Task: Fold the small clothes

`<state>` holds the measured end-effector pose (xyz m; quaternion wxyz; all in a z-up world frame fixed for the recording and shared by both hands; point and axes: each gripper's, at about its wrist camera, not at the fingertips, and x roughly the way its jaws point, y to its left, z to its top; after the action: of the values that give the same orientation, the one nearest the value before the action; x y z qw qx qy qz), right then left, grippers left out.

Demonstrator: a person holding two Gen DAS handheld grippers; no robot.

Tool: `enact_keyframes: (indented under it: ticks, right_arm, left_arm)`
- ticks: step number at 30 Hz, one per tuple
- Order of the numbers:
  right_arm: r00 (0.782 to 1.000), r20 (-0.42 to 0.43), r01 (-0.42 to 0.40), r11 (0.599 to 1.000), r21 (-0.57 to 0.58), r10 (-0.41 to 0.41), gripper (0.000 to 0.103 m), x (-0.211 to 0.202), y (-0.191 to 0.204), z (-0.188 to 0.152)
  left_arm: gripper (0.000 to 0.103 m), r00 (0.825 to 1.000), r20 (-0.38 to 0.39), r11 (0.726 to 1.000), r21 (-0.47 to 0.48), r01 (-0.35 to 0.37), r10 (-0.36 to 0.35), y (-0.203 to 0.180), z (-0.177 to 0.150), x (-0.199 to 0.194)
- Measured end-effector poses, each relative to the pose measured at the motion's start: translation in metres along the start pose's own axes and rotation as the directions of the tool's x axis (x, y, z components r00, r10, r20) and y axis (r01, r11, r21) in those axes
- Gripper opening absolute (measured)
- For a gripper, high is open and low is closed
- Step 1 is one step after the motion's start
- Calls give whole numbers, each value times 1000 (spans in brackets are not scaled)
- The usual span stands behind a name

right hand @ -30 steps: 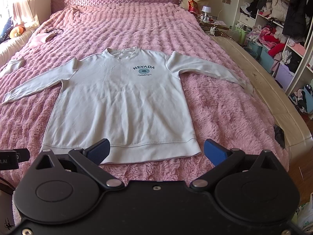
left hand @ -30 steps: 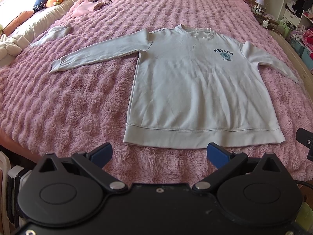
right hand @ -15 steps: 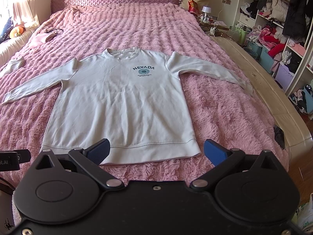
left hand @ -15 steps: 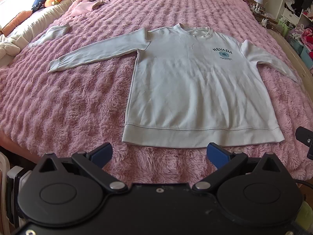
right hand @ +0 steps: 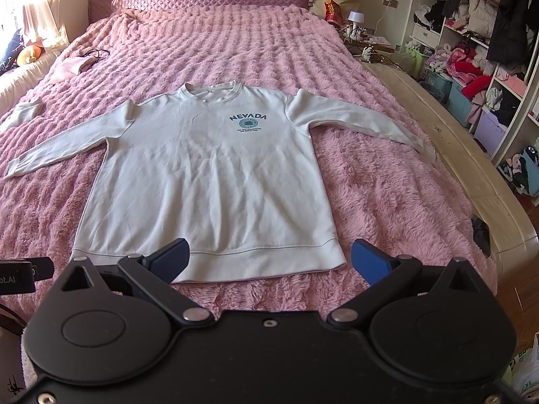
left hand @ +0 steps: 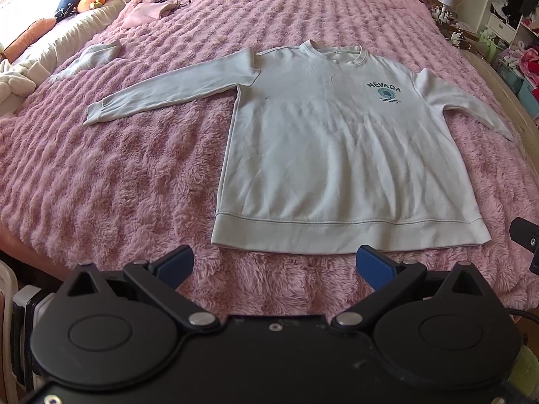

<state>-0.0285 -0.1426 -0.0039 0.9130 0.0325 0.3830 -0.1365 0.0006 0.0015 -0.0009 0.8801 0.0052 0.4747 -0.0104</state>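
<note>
A white long-sleeved sweatshirt [left hand: 337,155] with a NEVADA print lies flat, face up, on the pink fluffy bedspread [left hand: 118,185], both sleeves spread out and the hem towards me. It also shows in the right wrist view [right hand: 209,181]. My left gripper [left hand: 274,266] is open and empty, just short of the hem's left half. My right gripper [right hand: 269,262] is open and empty, over the hem's right half, its left blue pad [right hand: 170,262] in front of the hem band.
A small white garment [left hand: 91,57] and a pink cloth [left hand: 148,11] lie at the far left of the bed. Pillows and a soft toy [left hand: 91,0] line the left side. The bed's cream frame edge [right hand: 471,175] and cluttered shelves [right hand: 488,50] are on the right.
Both grippers have shifted only slightly; the sweatshirt sits a little nearer the left gripper. Both grippers stay open.
</note>
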Motion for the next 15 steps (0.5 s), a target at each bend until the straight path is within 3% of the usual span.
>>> enact_keyframes:
  ticks: [15]
  right_arm:
    - [1000, -2, -1, 1000, 1, 1, 103, 0, 0, 0]
  left_arm:
    - [103, 1000, -9, 1000, 3, 2, -2, 0, -1, 1]
